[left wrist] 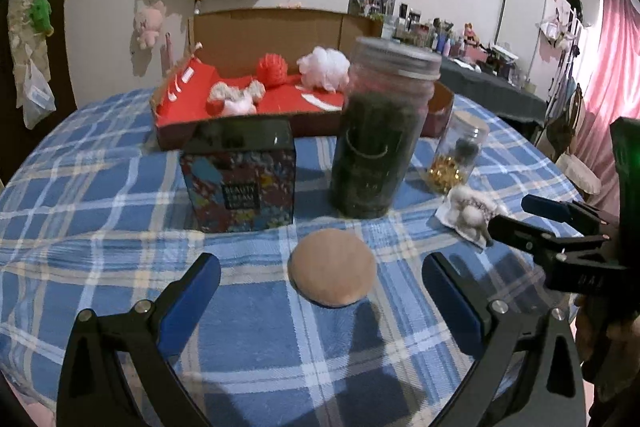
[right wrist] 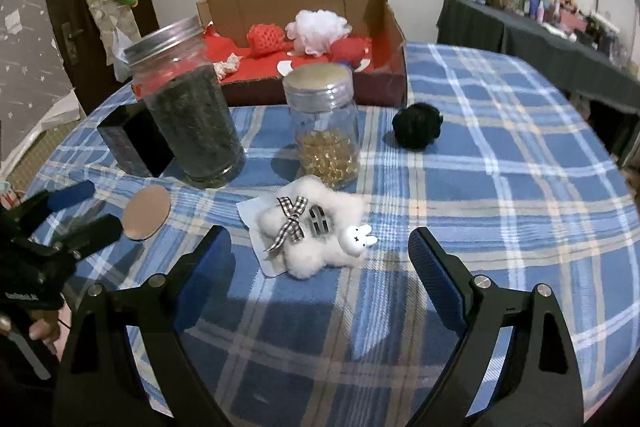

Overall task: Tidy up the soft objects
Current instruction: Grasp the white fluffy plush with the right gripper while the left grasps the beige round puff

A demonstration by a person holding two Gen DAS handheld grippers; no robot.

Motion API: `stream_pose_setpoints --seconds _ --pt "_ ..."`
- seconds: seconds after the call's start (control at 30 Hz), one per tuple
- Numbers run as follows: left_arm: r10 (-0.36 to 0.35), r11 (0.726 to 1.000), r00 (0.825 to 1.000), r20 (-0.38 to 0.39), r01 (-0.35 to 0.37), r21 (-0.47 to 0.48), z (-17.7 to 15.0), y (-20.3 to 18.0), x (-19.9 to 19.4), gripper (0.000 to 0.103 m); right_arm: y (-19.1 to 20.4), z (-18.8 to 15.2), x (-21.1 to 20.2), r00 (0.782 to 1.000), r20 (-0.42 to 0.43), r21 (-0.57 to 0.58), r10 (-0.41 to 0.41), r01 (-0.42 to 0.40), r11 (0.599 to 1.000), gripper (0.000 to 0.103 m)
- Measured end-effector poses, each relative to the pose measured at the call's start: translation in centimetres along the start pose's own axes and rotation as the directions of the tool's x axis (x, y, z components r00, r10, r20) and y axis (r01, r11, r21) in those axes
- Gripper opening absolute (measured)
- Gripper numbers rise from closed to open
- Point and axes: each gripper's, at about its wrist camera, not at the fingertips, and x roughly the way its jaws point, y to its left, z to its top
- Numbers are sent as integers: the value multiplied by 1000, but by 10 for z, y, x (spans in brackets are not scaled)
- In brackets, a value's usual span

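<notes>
The left hand-held gripper is spread wide around the round tan puff lying flat on the tabletop; it has no long axis. Close gently at mid-height. The right hand-held gripper, also wide, faces the fluffy white clip, angled lower-left to upper-right.

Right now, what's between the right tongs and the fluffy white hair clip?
Nothing but bare checked cloth between the open right tongs and the clip, in the right wrist view.
</notes>
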Motion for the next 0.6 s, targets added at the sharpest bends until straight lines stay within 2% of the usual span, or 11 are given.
stream_pose_setpoints --seconds 0.23,0.27,0.3,0.37,0.4,0.43,0.47,0.6 --pt "-4 1000 998 -62 4 0 1 0 20 100 -4 2 15 999 -44 -3 24 -25 1000 90" --pt "-6 1000 998 -67 6 2 1 0 23 96 -3 2 17 998 -44 -9 38 -38 999 84" --pt "-11 1000 997 -75 11 3 1 0 25 93 -2 1 17 998 -45 -14 46 -47 999 68" --pt "-21 1000 995 -96 22 10 1 -1 30 78 0 0 18 998 -42 -22 47 -48 999 52" --pt "-4 1000 996 -85 6 21 1 -2 30 72 1 -1 18 998 -36 -29 53 -54 998 51" --pt "4 999 997 -74 -2 37 1 -4 30 59 2 -2 17 997 -33 -33 63 -64 997 46" --pt "-25 999 997 -76 28 47 0 -5 30 53 2 -2 15 997 -19 -27 75 -76 997 45" --pt "-54 997 996 -72 57 49 1 -3 26 40 10 -4 4 998 31 -51 63 -62 997 45"
